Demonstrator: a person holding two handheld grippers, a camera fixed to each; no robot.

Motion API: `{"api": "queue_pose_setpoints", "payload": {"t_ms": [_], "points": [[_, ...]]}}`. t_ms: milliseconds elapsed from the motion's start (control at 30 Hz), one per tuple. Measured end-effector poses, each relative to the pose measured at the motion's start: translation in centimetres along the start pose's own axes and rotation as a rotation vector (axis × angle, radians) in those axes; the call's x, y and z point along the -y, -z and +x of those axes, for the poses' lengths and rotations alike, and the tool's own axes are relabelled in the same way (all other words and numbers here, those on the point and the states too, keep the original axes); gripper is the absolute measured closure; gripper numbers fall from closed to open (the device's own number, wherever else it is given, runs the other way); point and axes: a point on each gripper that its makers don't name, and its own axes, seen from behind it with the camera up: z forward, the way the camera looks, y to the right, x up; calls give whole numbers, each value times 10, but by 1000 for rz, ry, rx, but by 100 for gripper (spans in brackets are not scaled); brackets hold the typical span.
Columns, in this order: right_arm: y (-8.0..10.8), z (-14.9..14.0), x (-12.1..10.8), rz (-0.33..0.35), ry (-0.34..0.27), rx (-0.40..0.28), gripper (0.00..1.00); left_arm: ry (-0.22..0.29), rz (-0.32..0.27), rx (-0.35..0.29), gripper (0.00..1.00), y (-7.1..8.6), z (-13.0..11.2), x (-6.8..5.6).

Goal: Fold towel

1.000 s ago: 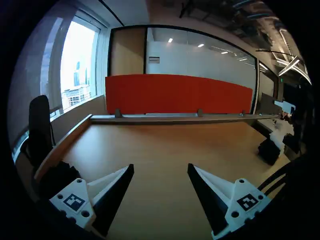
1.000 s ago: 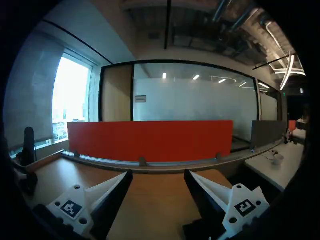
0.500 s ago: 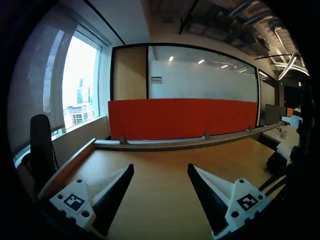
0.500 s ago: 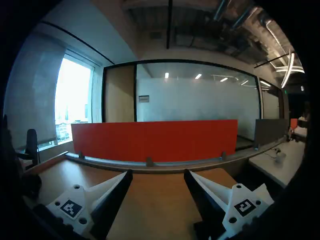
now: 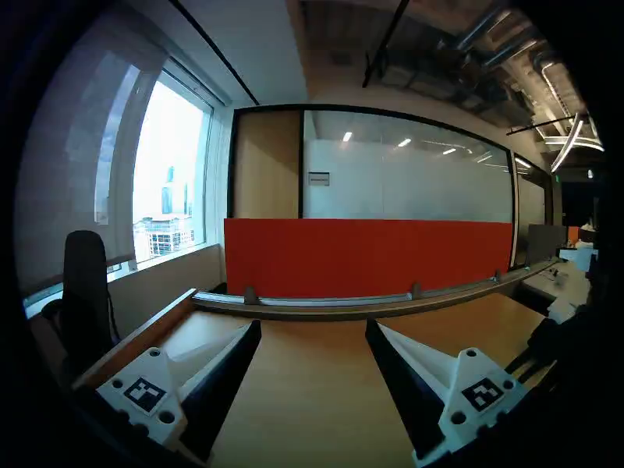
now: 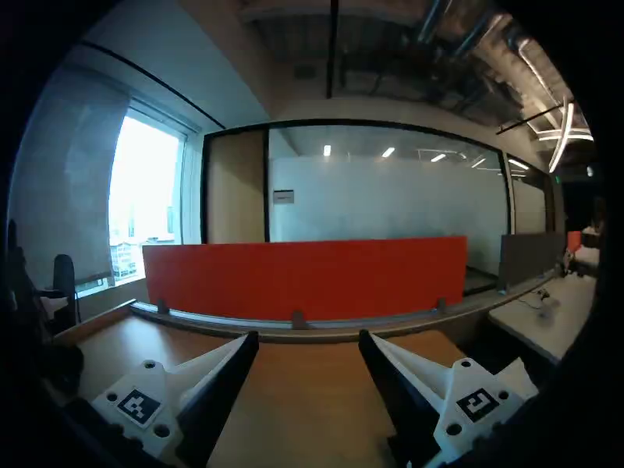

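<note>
Two dark shapes at the right edge of the left gripper view [image 5: 558, 335] are too murky for me to name. The bottom of each frame cuts off the bodies of my grippers. Where the towel lies I cannot tell.

In the left gripper view, my left gripper [image 5: 312, 323] shows two white fingers [image 5: 199, 366] with black inner faces, and each carries one square marker [image 5: 145, 394]. They stand wide apart, gripping nothing, with the bare wooden desk [image 5: 312, 405] in the gap. My right gripper [image 6: 307, 335] looks the same in the right gripper view: two fingers, two markers, spread and empty.

Both are held about level over the desk, pointing at one orange divider panel [image 5: 366, 257] across the middle of the frame. One bright window [image 5: 168, 195] is at upper left, one black chair [image 5: 84, 288] at the left edge.
</note>
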Motion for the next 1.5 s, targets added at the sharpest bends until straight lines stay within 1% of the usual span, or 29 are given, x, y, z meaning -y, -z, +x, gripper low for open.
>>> {"api": "queue_pose_setpoints", "payload": {"t_ms": [200, 467, 667, 800, 900, 1100, 1367, 1500], "points": [[-1, 4, 4, -15, 0, -4, 0, 1, -2, -11, 0, -1, 2, 1], [-2, 13, 15, -24, 14, -11, 1, -12, 16, -7, 0, 2, -7, 8], [1, 21, 27, -23, 31, -24, 1, -16, 2, -22, 0, 2, -13, 4], [5, 22, 30, -30, 49, -22, 1, -5, -3, -36, 0, 1, -18, 2], [8, 18, 31, -34, 62, -17, 1, -3, -5, -35, 0, 0, -27, 1], [8, 7, 36, -29, 83, -11, 0, -31, -17, -34, 0, -3, -48, 0], [7, -8, 44, -25, 71, -12, 1, -34, -1, -70, 0, -6, -74, 4], [6, -14, 44, -30, 70, -23, 1, -26, -1, -83, 0, -7, -88, 4]]}}
